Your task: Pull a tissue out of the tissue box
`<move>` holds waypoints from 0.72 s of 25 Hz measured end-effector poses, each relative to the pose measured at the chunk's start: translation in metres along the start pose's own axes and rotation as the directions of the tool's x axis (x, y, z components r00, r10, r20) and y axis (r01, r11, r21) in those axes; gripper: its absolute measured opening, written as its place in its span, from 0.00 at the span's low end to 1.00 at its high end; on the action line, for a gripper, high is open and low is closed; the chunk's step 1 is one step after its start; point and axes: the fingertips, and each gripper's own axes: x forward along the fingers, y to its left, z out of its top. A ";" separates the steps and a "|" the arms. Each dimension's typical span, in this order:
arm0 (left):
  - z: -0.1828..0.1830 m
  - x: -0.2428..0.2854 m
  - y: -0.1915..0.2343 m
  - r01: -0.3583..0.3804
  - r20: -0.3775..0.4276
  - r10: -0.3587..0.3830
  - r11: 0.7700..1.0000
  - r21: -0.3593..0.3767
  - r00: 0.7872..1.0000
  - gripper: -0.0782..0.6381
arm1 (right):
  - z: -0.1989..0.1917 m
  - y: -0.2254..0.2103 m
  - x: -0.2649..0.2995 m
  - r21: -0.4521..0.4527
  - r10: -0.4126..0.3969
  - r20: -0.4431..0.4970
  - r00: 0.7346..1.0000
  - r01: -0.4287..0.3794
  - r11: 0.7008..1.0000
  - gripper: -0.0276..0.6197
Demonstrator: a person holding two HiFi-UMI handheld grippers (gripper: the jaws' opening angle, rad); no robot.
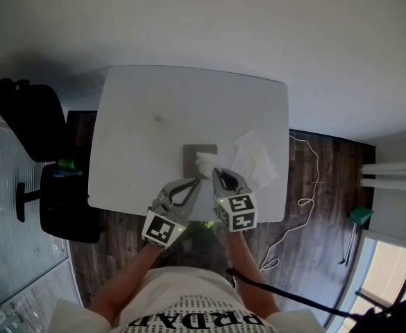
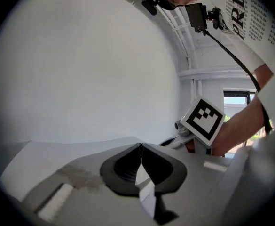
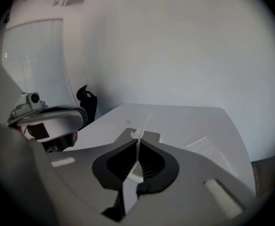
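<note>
A flat grey tissue box (image 1: 197,156) lies near the front edge of the white table (image 1: 182,103). A white tissue (image 1: 206,164) stands up out of its top. My right gripper (image 1: 218,175) is shut on that tissue; in the right gripper view the thin sheet (image 3: 145,125) rises from between the closed pads (image 3: 138,144) above the box (image 3: 149,137). My left gripper (image 1: 194,183) hovers just left of the box at the table's front edge. Its jaws meet with nothing between them (image 2: 140,148), and it looks past the table to the wall.
Loose white tissues (image 1: 252,159) lie on the table right of the box, also seen in the right gripper view (image 3: 211,150). A black office chair (image 1: 39,127) stands at the left. A white cable (image 1: 304,201) trails over the wooden floor at the right.
</note>
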 end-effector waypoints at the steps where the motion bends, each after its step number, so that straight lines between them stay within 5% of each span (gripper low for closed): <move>1: 0.000 0.000 0.000 0.000 0.000 0.000 1.000 -0.003 1.000 0.11 | 0.000 0.001 0.000 -0.003 0.002 0.003 1.000 -0.002 1.000 0.06; 18: 0.009 -0.009 0.001 -0.007 0.011 0.007 1.000 0.011 1.000 0.11 | 0.019 0.012 -0.004 -0.028 0.020 0.043 0.999 -0.019 0.999 0.06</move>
